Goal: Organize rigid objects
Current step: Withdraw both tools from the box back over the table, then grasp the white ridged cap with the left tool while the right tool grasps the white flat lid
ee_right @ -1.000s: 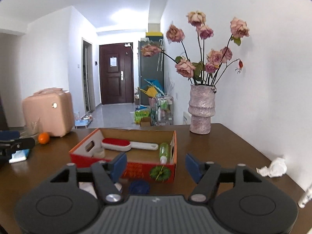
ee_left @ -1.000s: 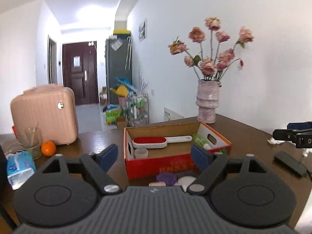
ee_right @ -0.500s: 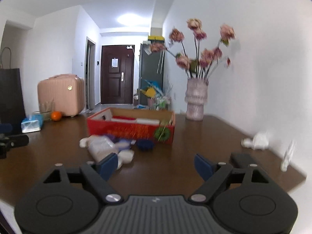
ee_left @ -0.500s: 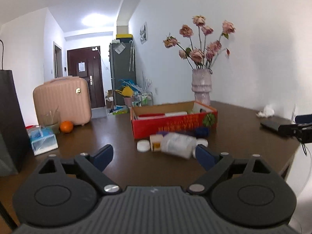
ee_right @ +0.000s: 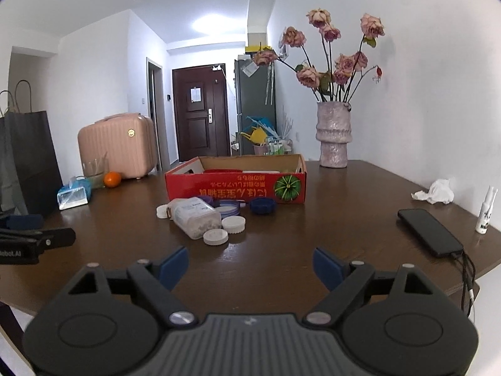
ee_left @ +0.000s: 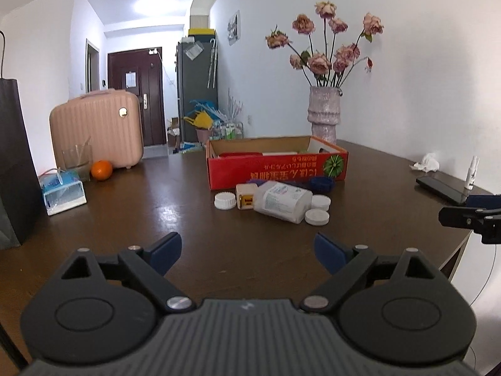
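Both tongs, left (ee_left: 247, 249) and right (ee_right: 250, 264), gape empty, well short of the bottle (ee_right: 195, 216) and caps (ee_right: 233, 224). Next, probably: reach one, box (ee_right: 235, 185) it.

A red cardboard box (ee_left: 277, 169) sits open on the brown surface (ee_left: 188, 219), a red item and a white one just showing over its rim. Right in front, a clear plastic bottle (ee_left: 281, 200) lies on its side, white screw caps (ee_left: 317, 217) scattered around it, and a small cream cube (ee_left: 246, 196) touches its neck. A dark blue lid (ee_right: 263, 205) rests against the box's front.
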`<state>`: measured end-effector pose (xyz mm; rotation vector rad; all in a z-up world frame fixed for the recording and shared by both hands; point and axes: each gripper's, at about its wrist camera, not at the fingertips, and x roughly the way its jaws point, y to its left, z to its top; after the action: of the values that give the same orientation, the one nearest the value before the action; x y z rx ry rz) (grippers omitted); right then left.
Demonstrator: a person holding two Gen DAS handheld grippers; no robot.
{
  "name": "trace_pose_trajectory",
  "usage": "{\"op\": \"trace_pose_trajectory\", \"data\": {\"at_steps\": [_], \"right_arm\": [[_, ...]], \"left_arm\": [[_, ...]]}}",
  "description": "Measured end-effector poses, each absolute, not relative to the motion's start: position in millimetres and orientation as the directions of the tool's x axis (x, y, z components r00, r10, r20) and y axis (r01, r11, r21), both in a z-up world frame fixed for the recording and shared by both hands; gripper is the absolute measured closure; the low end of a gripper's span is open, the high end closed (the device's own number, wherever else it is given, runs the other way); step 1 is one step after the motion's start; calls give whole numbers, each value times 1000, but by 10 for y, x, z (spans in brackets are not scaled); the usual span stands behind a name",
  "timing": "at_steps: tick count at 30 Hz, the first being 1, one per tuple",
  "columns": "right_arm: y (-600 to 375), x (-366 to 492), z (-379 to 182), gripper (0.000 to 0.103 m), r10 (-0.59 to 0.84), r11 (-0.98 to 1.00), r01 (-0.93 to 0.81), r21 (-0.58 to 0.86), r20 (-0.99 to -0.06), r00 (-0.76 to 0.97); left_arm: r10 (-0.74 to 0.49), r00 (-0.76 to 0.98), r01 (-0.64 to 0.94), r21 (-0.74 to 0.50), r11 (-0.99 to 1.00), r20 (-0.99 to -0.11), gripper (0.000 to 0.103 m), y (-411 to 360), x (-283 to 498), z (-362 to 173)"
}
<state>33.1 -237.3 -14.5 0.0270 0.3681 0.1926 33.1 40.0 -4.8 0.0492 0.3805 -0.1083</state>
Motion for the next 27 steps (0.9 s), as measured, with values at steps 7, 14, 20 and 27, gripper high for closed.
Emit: {"op": "trace_pose_trajectory", "data": {"at_steps": [7, 14, 20, 27], "right_arm": [[-2461, 523, -268, 19, 181, 983, -162, 80, -382, 906], [-2403, 873, -373, 29, 205, 979, -179, 102, -442, 873], [-2124, 1372, -472, 33, 251, 967, -234, 98, -499, 829], [-1770, 1953, -586, 38, 278, 957, -274, 93, -558, 782]], "left_arm": [[-91, 899, 114, 28, 993, -427, 10, 336, 591, -142], [-109, 865, 127, 3, 992, -489, 21, 445, 1015, -206], [-154, 798, 206, 24, 978, -582, 36, 759, 1756, -178], [-218, 701, 315, 21, 949, -679, 43, 933, 2793, -294]]}}
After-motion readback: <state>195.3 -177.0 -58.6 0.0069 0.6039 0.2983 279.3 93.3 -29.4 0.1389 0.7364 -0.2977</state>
